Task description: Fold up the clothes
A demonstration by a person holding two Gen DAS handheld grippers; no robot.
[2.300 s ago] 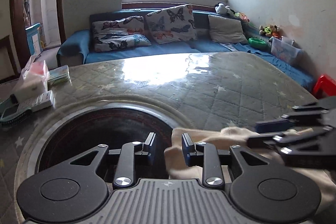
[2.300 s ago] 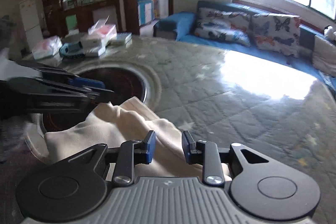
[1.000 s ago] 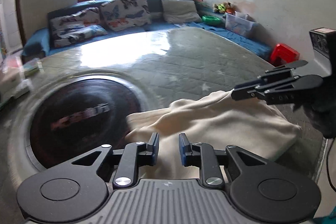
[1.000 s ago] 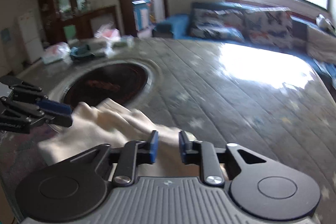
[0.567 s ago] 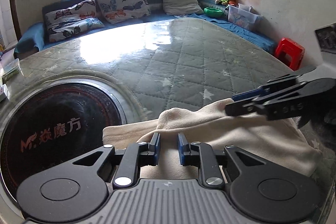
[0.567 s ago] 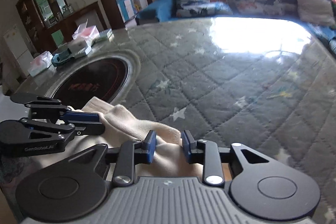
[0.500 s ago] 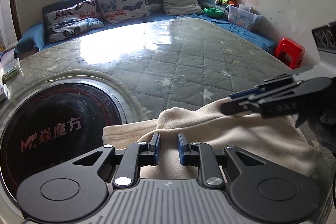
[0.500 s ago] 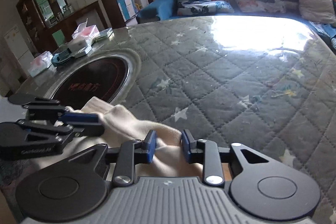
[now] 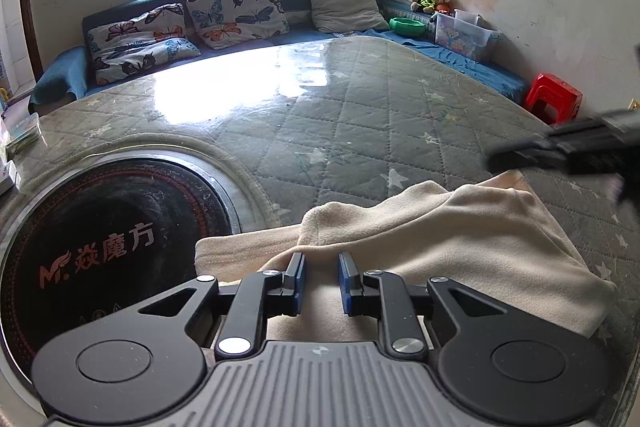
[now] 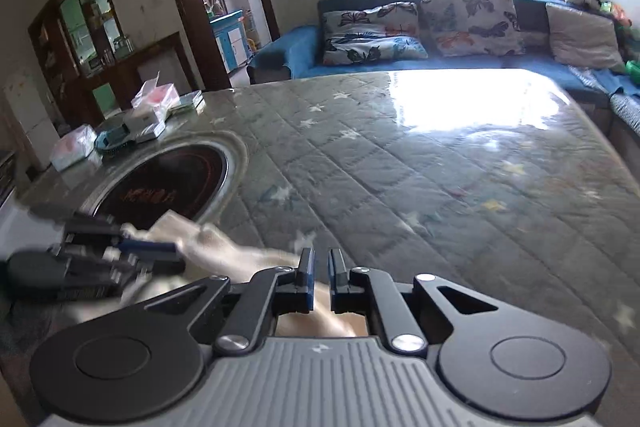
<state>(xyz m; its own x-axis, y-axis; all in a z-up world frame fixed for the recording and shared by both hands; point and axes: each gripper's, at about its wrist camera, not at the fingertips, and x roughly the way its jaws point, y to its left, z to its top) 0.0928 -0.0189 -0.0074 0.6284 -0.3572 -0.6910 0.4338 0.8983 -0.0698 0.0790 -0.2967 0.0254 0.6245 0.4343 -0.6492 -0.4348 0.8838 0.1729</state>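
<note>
Half a second on, the right gripper [image 10: 319,275] has drawn off the cream garment [image 9: 440,239] and lifted toward the far right; in the left wrist view it shows only as a dark blur above the cloth's far corner. Its fingers stand nearly together with a slim gap, cloth showing behind them, so whether they pinch anything cannot be told. The left gripper [image 9: 319,281] hovers low over the garment's near edge, fingers spread, cloth lying in the gap but not nipped.

The garment lies just ahead of the left gripper on the quilted, star-printed table cover [image 9: 360,115], rumpled in layers, its left end lapping the rim of the inset hot plate [image 9: 104,235]. It looks partly folded, with a raised ridge across the middle. Folding it well probably means taking both near corners evenly and keeping the edge taut, clear of the plate.

Far ahead to the right, a clear plastic bin [image 9: 464,35] holds something printed, too small to tell, beside a green bowl [image 9: 408,25] whose contents are hidden.
</note>
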